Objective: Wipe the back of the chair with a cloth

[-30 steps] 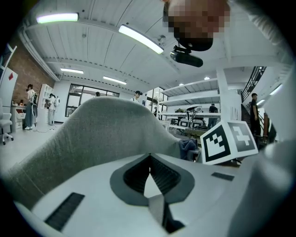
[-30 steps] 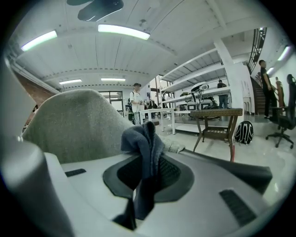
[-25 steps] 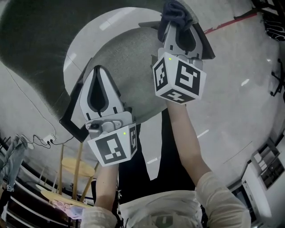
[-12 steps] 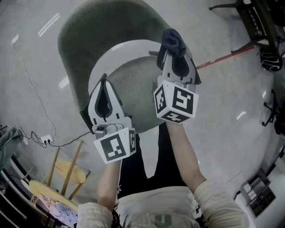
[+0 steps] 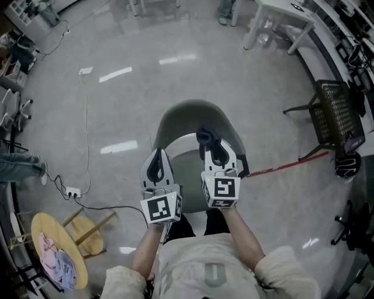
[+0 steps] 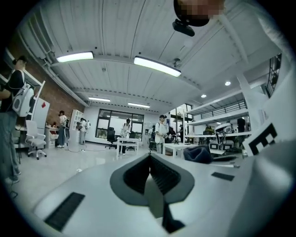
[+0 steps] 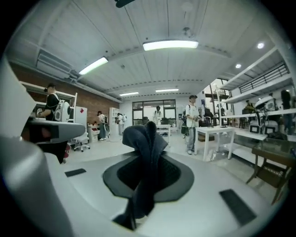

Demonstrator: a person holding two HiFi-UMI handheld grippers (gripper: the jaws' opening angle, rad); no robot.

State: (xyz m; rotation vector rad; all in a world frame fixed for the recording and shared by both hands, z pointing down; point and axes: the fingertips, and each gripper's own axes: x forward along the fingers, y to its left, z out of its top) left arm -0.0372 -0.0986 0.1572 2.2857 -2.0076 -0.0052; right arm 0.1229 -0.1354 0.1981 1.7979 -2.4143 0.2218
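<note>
A grey-green chair (image 5: 193,115) stands on the floor below me, its curved back on the far side and its seat under both grippers. My right gripper (image 5: 209,139) is shut on a dark blue cloth (image 5: 205,138), which bunches above the jaw tips and hangs down between them in the right gripper view, cloth (image 7: 145,139). My left gripper (image 5: 156,153) hovers beside it over the seat, shut and empty (image 6: 149,156). Both grippers point level into the room, apart from the chair's back. The cloth (image 6: 198,153) also shows at the right of the left gripper view.
A black mesh chair (image 5: 336,114) stands at the right, a white table (image 5: 280,17) at the top right. A round wooden stool (image 5: 55,257) with a pink rag sits at the lower left, near a power strip (image 5: 73,191) and cable. People (image 7: 192,122) stand far off.
The head view has pulled far up and back, so the whole chair now shows small below. Both grippers came away from the chair's back; the right one still holds the cloth.
</note>
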